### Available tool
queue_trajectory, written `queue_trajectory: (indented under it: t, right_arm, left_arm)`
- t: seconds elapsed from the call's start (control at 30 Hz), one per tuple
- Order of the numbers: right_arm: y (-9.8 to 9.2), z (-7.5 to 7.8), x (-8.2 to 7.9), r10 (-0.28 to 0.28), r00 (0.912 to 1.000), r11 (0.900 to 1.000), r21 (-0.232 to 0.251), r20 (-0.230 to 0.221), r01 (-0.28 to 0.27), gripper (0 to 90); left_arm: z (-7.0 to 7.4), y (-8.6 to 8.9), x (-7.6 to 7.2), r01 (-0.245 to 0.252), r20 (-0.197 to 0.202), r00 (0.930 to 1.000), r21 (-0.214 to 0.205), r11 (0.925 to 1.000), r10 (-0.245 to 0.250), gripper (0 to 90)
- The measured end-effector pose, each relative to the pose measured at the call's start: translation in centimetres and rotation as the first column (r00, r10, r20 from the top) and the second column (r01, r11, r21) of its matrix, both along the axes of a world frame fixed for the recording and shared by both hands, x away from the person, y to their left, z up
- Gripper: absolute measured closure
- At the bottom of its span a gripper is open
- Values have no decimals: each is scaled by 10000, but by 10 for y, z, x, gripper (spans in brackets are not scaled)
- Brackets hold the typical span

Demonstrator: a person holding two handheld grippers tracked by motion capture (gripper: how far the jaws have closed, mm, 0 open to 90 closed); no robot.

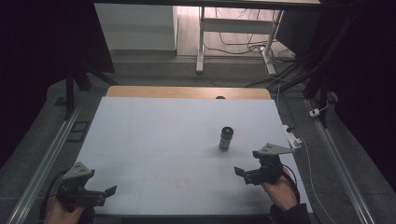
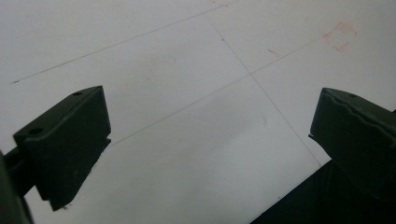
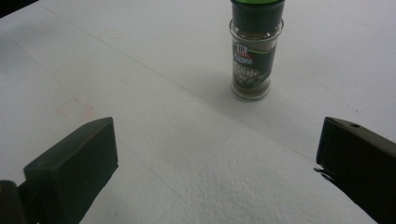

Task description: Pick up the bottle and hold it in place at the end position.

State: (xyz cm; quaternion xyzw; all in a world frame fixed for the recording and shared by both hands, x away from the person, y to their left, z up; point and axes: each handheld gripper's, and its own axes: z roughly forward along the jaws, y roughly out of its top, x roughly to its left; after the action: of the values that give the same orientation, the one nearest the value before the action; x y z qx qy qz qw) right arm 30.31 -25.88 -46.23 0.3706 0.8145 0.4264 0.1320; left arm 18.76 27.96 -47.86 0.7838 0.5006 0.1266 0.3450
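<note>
A white sheet (image 1: 154,140) covers the table (image 1: 187,92), whose bare wooden edge shows along the far side. A spice jar (image 1: 226,138) with a green cap stands upright on the sheet, right of the middle. Thin lines and faint red marks (image 1: 180,183) cross the sheet.

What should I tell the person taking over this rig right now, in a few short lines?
Left claw: open, holding nothing, low at the near left corner of the white table.
Right claw: open, holding nothing, near the right edge, short of the jar and apart from it.
Small clear glass spice jar with a dark green cap: upright on the table's right half; in the right gripper view it stands ahead between the jaws.
Done: nothing visible; the jar is untouched.
Left: probably move the right claw forward around the jar and close on it.
</note>
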Motion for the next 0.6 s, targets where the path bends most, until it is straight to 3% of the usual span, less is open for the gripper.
queue_trajectory:
  t: [0.3,0.6]
  right_arm:
    - [8,-4,16,-43,10000,9991,-416,12,43,0]
    - [17,-9,32,-65,9995,9994,-346,-310,55,0]
  left_arm:
    - [0,0,0,-39,-10,10000,-72,10000,39,0]
    - [0,0,1,-63,-35,10000,-56,10000,63,0]
